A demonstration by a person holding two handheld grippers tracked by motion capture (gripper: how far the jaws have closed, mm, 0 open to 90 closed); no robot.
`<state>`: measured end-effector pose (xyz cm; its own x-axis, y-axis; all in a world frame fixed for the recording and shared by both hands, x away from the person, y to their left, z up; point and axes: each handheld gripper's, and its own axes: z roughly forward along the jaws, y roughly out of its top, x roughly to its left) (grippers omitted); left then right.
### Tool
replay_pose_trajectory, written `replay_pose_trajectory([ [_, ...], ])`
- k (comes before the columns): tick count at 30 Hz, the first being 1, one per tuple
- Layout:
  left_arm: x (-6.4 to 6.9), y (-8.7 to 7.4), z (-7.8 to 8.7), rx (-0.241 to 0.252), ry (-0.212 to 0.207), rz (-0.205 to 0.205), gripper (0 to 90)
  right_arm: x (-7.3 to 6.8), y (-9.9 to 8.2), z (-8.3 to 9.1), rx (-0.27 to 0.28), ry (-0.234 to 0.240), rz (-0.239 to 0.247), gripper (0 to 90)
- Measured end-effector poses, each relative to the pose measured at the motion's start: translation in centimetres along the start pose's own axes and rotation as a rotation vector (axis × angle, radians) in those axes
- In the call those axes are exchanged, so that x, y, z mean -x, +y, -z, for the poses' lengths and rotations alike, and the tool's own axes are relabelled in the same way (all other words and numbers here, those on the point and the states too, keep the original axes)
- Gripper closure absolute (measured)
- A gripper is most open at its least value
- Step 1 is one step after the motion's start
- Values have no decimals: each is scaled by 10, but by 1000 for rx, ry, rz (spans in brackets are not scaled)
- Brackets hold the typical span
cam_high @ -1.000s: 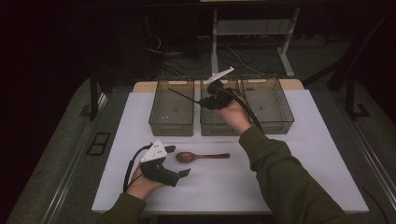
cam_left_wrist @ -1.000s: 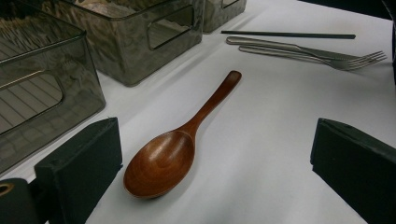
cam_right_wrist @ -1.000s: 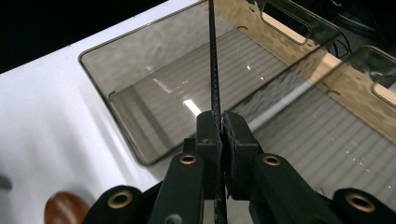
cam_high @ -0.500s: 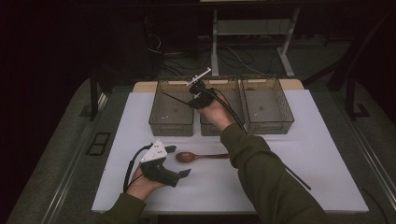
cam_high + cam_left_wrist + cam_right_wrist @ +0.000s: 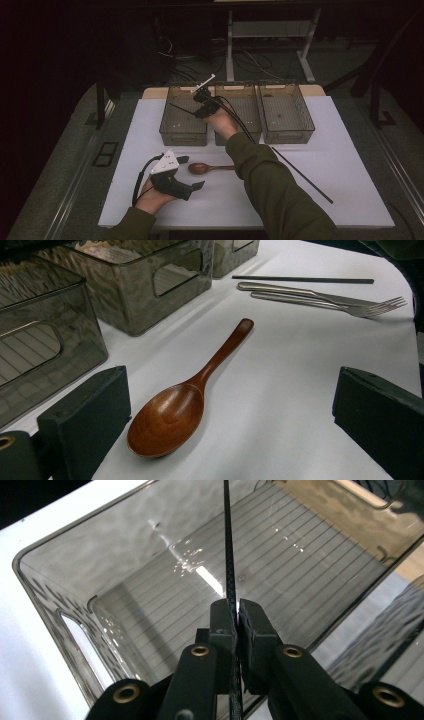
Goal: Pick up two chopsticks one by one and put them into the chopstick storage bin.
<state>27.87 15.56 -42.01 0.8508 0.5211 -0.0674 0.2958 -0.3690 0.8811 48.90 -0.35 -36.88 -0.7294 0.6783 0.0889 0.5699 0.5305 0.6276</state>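
Note:
My right gripper point(image 5: 199, 101) hangs over the left of three smoky clear bins point(image 5: 182, 131), shut on a thin black chopstick point(image 5: 182, 108). In the right gripper view the jaws point(image 5: 236, 612) pinch the chopstick point(image 5: 229, 555), which runs out over the bin's ribbed floor point(image 5: 150, 610). My left gripper point(image 5: 191, 172) rests on the white table near the front left, open. A brown wooden spoon point(image 5: 210, 168) lies just right of it, bowl toward the jaws. In the left gripper view the spoon point(image 5: 170, 420) lies between the wide-apart jaws point(image 5: 232, 440), untouched.
The middle bin point(image 5: 250, 112) and right bin point(image 5: 287, 117) stand in a row at the back. A second black chopstick point(image 5: 305, 177) lies on the table to the right. A metal fork point(image 5: 350, 307) and another metal utensil point(image 5: 300, 290) lie beyond the spoon.
My right hand has carried the chopstick leftward from over the middle bin to over the left bin, a little lower. The left gripper and the spoon have stayed put.

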Motion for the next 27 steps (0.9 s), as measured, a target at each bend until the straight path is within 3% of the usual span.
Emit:
replay_pose_trajectory([
  [12, 0, 0, 0, 0, 2, -2, 10, 1, 1, 11, 33, 24, 12, 712],
  [16, -1, 0, 1, -2, 5, -4, 10, 5, 1, 23, 53, 39, 16, 645],
  [19, 0, 0, 1, -2, 6, 2, 10, 7, 0, 37, 81, 50, 17, 545],
  [27, -1, -1, 1, 4, 9, -2, 10, 13, -10, 63, 113, 93, 42, 443],
])
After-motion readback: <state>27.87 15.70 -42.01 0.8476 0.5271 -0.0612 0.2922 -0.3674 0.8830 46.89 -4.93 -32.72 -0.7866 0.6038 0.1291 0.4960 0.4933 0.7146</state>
